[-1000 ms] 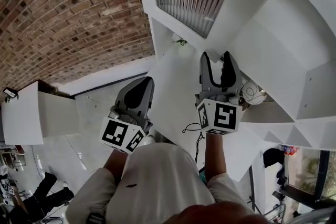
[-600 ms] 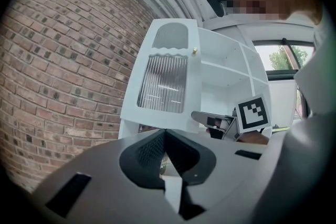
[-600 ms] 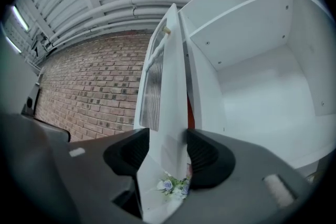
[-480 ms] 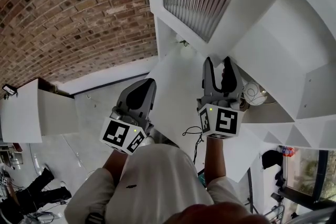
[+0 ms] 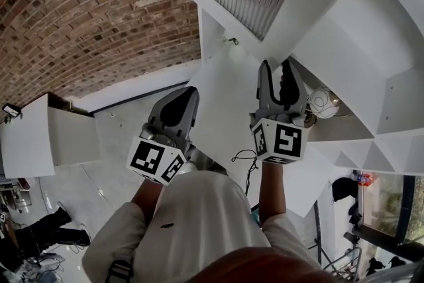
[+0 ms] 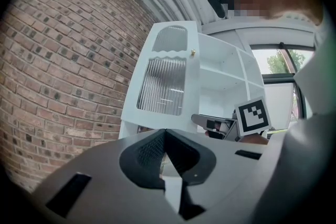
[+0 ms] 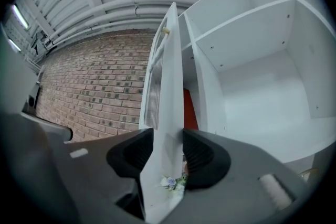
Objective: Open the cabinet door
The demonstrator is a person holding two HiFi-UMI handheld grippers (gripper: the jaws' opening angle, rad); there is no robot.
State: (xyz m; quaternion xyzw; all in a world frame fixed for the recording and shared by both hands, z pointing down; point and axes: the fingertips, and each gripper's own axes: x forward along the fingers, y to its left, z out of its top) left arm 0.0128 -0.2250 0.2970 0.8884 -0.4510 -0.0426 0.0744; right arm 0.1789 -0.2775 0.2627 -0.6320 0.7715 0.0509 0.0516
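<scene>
The white cabinet door with a ribbed glass panel (image 7: 169, 76) stands ajar at the centre of the right gripper view. The right tongs (image 7: 168, 139) have just been closing and clamp its edge. Lower centre in the left gripper view, the left tongs (image 6: 164, 136) are clenched, empty.

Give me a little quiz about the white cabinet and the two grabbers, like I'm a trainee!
1. True or false: the left gripper is holding the cabinet door.
2. What is the wall beside the cabinet made of? A) brick B) tiles C) wood planks
3. What stands between the jaws of the right gripper?

Key
1. False. Its jaws are together with nothing in them, away from the door.
2. A.
3. The door's edge. The jaws have just been closing on it, and the pads look to be touching both of its faces.
</scene>
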